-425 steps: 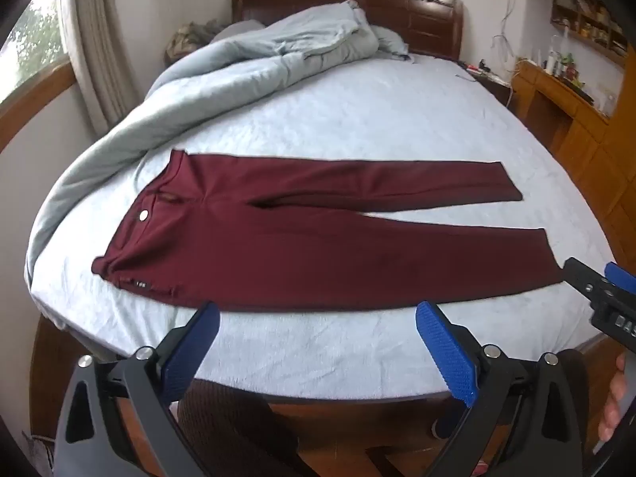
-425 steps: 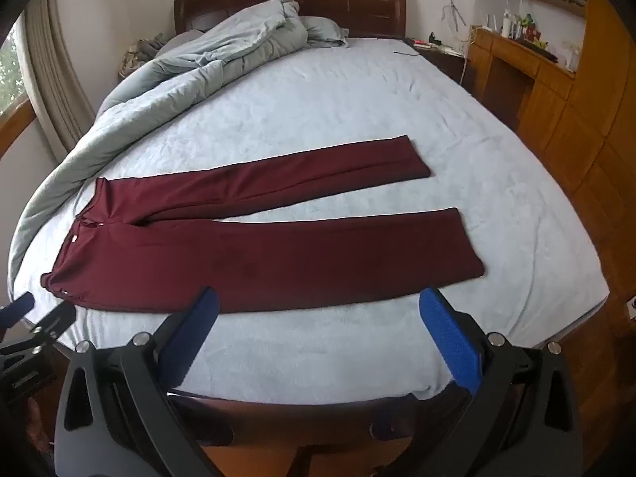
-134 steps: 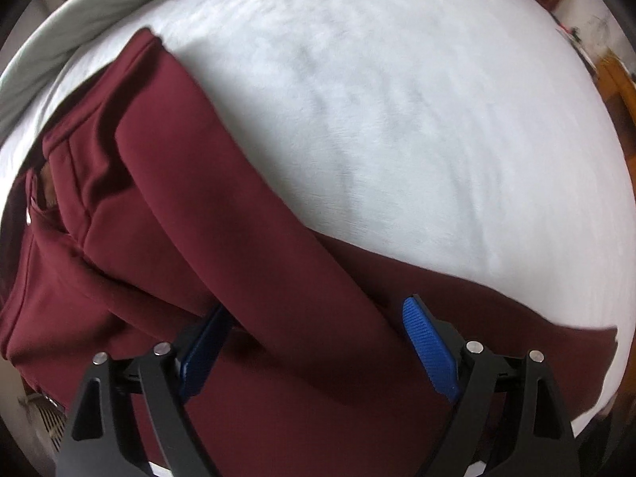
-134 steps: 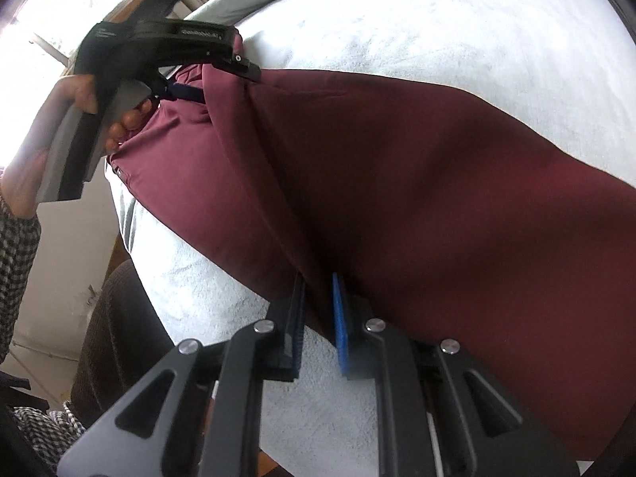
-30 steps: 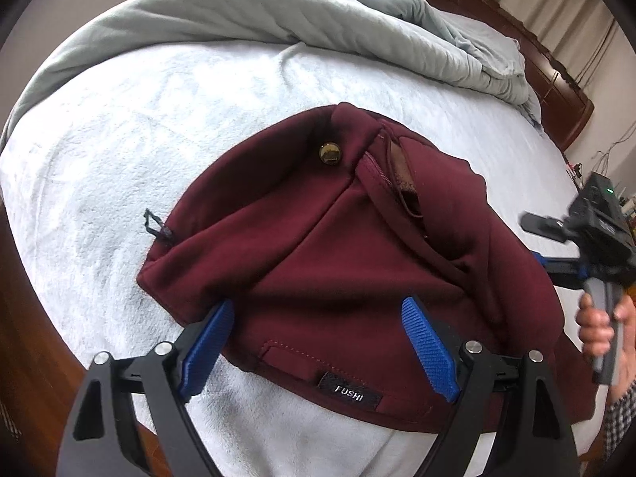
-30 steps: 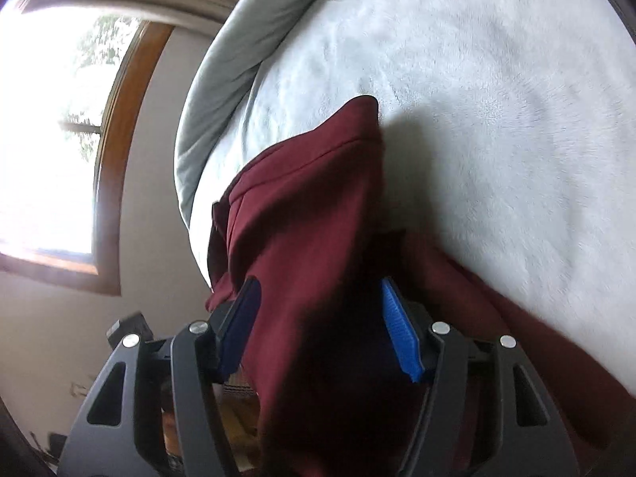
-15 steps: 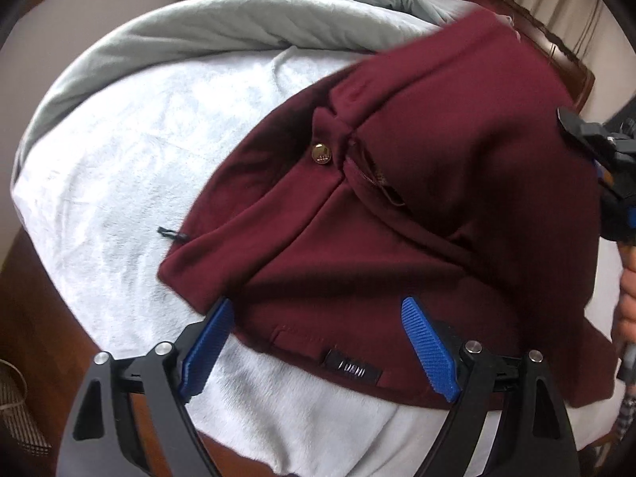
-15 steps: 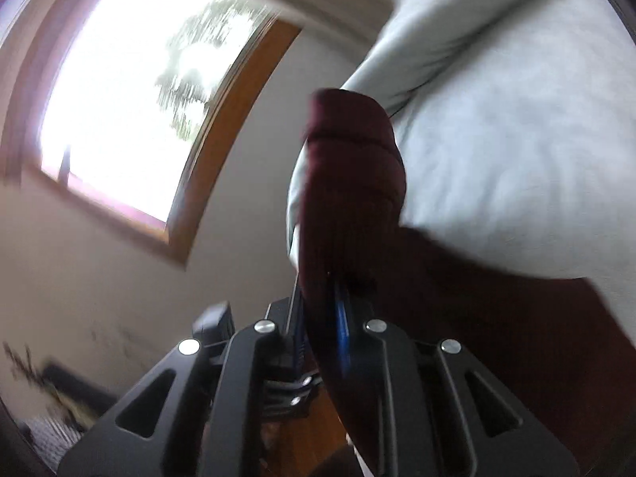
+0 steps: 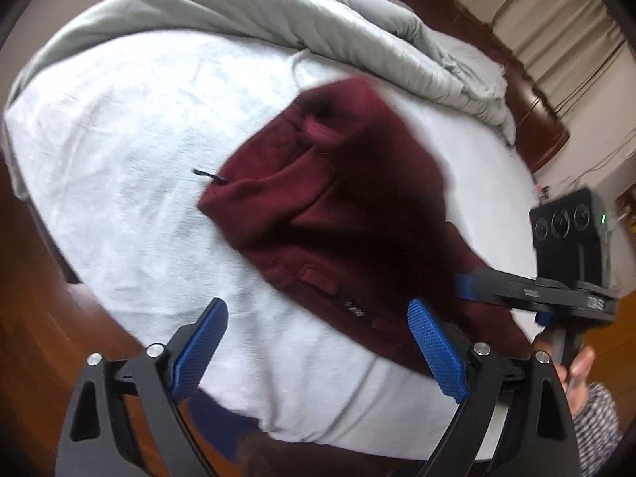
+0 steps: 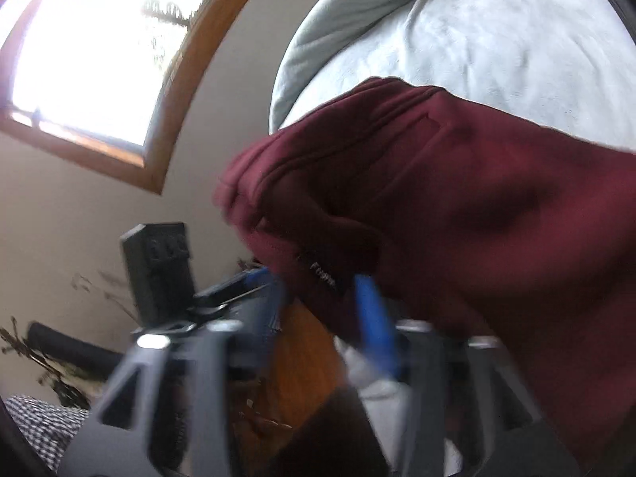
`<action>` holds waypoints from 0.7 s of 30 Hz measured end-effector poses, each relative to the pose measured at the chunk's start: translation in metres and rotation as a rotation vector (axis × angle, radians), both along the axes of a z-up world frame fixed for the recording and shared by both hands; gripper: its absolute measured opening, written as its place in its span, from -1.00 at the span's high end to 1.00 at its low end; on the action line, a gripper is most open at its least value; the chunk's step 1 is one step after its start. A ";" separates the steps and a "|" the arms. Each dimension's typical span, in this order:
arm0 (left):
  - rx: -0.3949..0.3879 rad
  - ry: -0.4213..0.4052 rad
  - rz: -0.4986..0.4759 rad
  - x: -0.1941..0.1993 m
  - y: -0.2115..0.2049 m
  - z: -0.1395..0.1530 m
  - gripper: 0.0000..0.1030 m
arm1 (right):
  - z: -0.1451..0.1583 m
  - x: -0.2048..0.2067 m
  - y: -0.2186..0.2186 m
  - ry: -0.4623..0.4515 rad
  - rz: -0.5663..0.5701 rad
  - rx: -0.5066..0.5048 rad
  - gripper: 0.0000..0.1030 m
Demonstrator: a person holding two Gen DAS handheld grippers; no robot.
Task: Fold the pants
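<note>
**A:** In the middle of the left wrist view, what lies there?

**B:** The pants (image 9: 338,206), bundled into a thick maroon heap on the bed (image 9: 119,139), its near edge by the mattress rim. My left gripper (image 9: 318,342) hangs low in the frame, fingers spread wide and holding nothing.

**A:** And your right one?

**B:** At the right edge of that view my right gripper (image 9: 465,286) reaches into the heap's lower right side. In its own blurred view the blue pads (image 10: 373,314) stand apart with cloth over them; I cannot tell whether they pinch it.

**A:** How will the cloth handle?

**B:** Soft and limp, I judge, with some weight; it sags and creases wherever unsupported. The stitched waistband by the small label (image 10: 324,274) is firmer, so I would take hold there and at the opposite folded edge, one gripper each
</note>
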State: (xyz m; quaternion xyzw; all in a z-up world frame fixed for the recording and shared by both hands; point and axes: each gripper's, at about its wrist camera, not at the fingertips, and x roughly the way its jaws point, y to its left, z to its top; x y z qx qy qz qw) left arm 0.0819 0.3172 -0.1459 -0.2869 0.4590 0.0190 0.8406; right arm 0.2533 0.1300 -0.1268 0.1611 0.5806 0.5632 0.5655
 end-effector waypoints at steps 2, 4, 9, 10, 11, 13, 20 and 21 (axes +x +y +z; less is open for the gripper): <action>-0.058 -0.027 -0.004 0.002 -0.001 0.001 -0.80 | 0.007 -0.002 -0.016 -0.015 -0.034 0.023 -0.29; -0.135 -0.072 -0.028 0.007 -0.003 0.007 -0.80 | 0.010 -0.004 -0.034 -0.001 -0.061 0.036 -0.29; -0.142 -0.002 0.039 0.023 -0.004 0.000 -0.81 | 0.011 -0.014 -0.078 -0.019 -0.130 0.001 -0.29; -0.146 0.011 0.063 0.024 -0.002 -0.003 -0.81 | 0.010 -0.018 -0.089 -0.033 -0.139 -0.015 -0.29; -0.165 0.015 0.082 0.024 0.000 -0.005 -0.81 | 0.012 -0.024 -0.100 -0.045 -0.150 -0.031 -0.29; -0.154 0.047 0.119 0.026 0.002 -0.010 -0.80 | 0.013 -0.031 -0.131 -0.048 -0.189 -0.061 -0.29; 0.072 0.201 0.131 0.064 0.002 -0.058 -0.72 | -0.016 -0.059 -0.240 -0.029 -0.361 -0.283 -0.29; 0.085 0.202 0.135 0.066 0.000 -0.057 -0.73 | -0.021 -0.065 -0.253 -0.019 -0.384 -0.315 -0.29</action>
